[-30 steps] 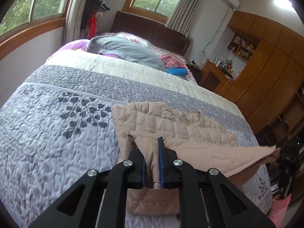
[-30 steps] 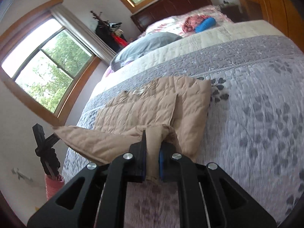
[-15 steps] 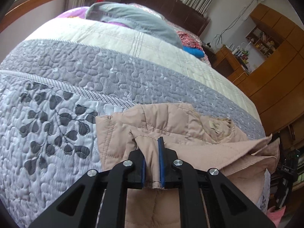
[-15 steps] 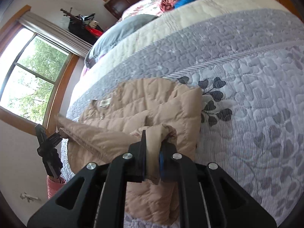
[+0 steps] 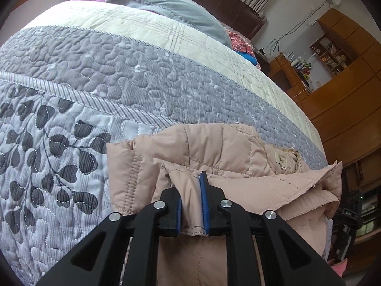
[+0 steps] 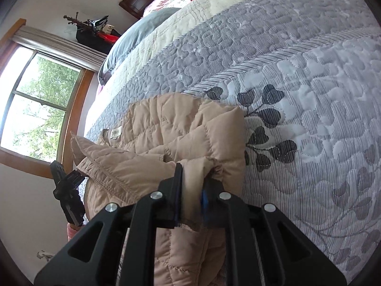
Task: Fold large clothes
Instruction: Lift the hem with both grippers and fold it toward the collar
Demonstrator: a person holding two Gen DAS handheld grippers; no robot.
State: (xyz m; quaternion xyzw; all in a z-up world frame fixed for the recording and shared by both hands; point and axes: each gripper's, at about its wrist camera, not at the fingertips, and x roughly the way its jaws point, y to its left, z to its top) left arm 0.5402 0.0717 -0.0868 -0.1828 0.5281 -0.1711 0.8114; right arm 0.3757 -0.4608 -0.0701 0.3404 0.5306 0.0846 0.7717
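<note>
Quilted beige padded jacket (image 5: 214,152) lies on the grey patterned quilted bedspread (image 5: 119,71), and a folded hem of it is pinched in each tool. The left gripper (image 5: 193,197) has its blue-padded jaws pressed onto a stitched edge of the fabric; the right gripper (image 6: 190,186) clamps a thicker bunched fold of the same jacket (image 6: 181,128) the same way.

Compared with a second ago, both grippers have moved forward and lower over the bed: the lifted hem, which then hung well short of the collar, now reaches nearly to the neck label, and the garment fills far more of each view. The grip itself has not changed.

Its long axis runs across the left jaws, from a folded corner just left of them to the raised flap far to their right, with the collar and its small label ahead and to the right. From the right wrist the collar sits ahead and to the left (label turned toward the window), the folded side edge just right of the jaws.

Beyond the jaws, further up the bed, lie a grey pillow (image 5: 171,7) and a red and blue bundle of cloth (image 5: 240,45). A wooden wardrobe (image 5: 345,100) stands to the right. Nothing lies on the bedspread between the jaws and the collar.
</note>
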